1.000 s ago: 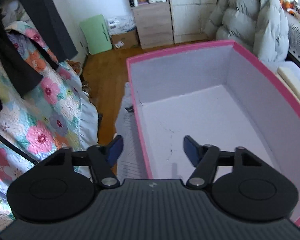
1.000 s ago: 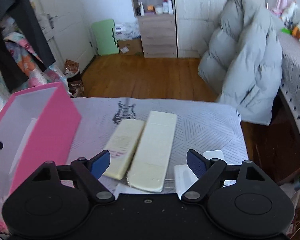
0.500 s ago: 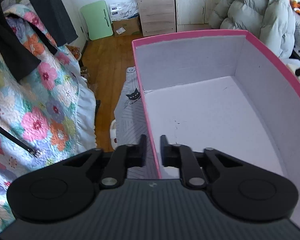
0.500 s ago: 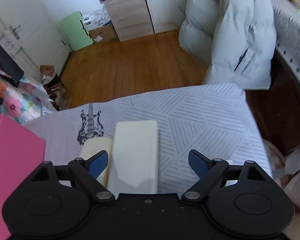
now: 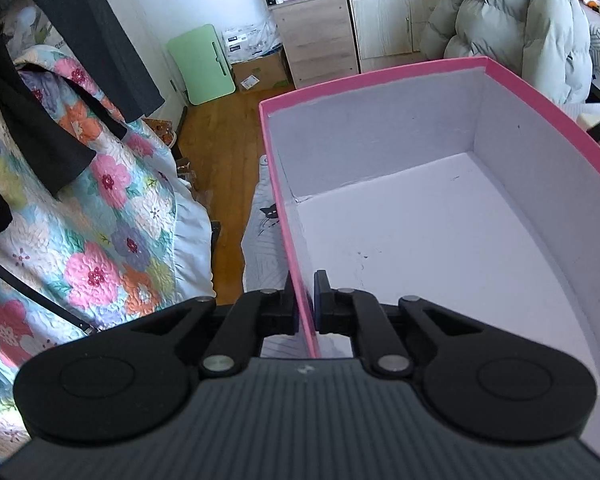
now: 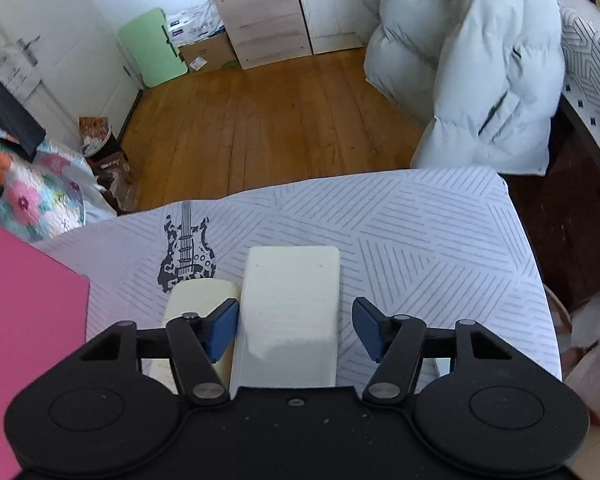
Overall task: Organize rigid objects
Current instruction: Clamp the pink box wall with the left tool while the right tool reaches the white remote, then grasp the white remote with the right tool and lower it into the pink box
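Note:
A pink box with a pale lilac inside stands open on the table, and nothing lies in it. My left gripper is shut on the box's left wall, one finger outside and one inside. In the right wrist view a cream rectangular block lies on the patterned cloth, beside a yellower block on its left. My right gripper straddles the cream block and its jaws are closing. The left pad sits at the block's side; the right pad stands apart from it.
The pink box's outer wall rises at the left of the right wrist view. The table's cloth ends at a wooden floor. A grey puffer coat hangs at the right. A floral quilt lies left of the box.
My left gripper closed on the box's left wall and stayed there. My right gripper came down over the cream block and its jaws narrowed around it.

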The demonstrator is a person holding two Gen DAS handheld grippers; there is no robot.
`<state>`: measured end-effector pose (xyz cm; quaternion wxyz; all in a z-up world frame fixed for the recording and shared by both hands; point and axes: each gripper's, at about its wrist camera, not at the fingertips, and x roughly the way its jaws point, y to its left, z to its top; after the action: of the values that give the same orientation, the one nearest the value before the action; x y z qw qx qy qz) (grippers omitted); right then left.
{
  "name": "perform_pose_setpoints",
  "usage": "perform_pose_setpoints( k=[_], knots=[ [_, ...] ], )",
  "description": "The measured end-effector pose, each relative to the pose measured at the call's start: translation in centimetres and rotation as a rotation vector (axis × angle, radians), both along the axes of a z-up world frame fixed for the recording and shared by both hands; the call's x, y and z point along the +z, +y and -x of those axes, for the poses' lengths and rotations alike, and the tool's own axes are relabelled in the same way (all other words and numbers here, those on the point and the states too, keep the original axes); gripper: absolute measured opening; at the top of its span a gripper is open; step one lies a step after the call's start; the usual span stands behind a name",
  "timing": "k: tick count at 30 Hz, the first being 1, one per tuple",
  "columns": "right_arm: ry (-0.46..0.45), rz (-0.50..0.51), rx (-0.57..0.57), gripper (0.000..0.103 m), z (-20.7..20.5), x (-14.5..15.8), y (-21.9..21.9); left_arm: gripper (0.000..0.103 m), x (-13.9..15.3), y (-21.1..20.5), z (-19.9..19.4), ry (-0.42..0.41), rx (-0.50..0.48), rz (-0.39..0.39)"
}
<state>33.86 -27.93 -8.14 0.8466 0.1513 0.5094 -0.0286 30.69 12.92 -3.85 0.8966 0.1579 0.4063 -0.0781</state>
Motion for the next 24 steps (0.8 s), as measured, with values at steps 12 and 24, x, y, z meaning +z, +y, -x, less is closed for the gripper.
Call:
perform_pose_setpoints(
  k=[12,24],
  knots=[
    [-0.15,0.077,0.016,0.058,4.0,4.8,1.6,0.031,1.8,-0.1,0.3,-0.032,0.057,0.012],
    [-0.354,0.128,0.05,0.058,9.5,9.8,4.1,0.005,2.0,2.2,2.7,0.006,0.102,0.158]
  ],
)
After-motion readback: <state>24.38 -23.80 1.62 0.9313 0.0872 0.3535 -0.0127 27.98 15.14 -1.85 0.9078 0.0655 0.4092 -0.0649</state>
